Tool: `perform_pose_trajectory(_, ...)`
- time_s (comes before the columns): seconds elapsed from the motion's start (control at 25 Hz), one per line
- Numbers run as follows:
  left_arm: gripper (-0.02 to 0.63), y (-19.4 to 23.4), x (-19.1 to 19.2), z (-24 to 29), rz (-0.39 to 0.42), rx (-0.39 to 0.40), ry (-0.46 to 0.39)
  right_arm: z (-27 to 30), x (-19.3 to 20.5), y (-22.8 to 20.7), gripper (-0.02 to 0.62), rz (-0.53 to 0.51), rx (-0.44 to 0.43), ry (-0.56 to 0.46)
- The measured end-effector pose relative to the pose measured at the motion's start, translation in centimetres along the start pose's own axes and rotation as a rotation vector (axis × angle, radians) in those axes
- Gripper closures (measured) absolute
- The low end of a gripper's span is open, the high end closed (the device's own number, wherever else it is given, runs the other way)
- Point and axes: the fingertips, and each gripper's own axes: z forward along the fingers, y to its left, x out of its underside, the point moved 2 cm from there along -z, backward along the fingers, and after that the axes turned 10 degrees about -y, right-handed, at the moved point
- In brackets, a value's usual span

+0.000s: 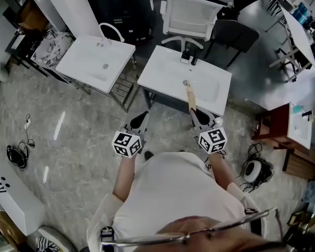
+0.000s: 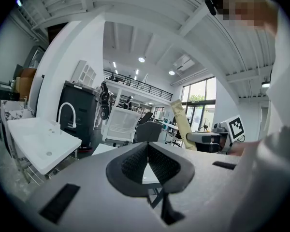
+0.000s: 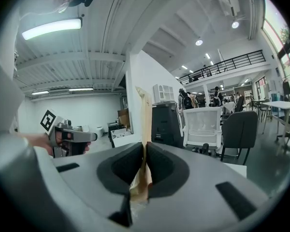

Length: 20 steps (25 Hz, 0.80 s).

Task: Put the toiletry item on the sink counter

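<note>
Head view, entry one: right gripper (image 1: pixel 196 115), lower centre-right of frame. Its jaws are nearly together and pinched on the near end of a tan, flat, soft-sided toiletry tube (image 1: pixel 190 96). The tube juts ahead of the jaws, and its far end overlaps the near edge of the white rectangular sink counter (image 1: pixel 163 75) at frame centre. It appears to be carried in the air, not yet resting on the counter. Judged reason for the end grip: most of the tube's length stays free to be laid on the flat rim beside the basin.

Right gripper view: the same tube rises from between the dark pads and is creased at the pinch. It looks soft and is likely to flop once let go.

Entry two: left gripper (image 1: pixel 139 121), lower centre-left, short of the counter. Left gripper view shows its jaws closed tip to tip with nothing between them. It appears to be parked aside, with no part in this step.

Surroundings:
- second white basin unit (image 1: pixel 94 62), upper left
- black tap (image 1: pixel 189 56) at the counter's far edge
- white mesh-backed office chair (image 1: pixel 191 14) behind
</note>
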Motion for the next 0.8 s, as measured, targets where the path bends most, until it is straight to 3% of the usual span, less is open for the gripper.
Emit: perform_pose_trajectory(0.8, 0.601, 6.0, 0.7, -5.9, -0.033, 0.076, 0.062, 2.3, 3.0, 7.4, 0.561, 0.021, 0.085, 0.038)
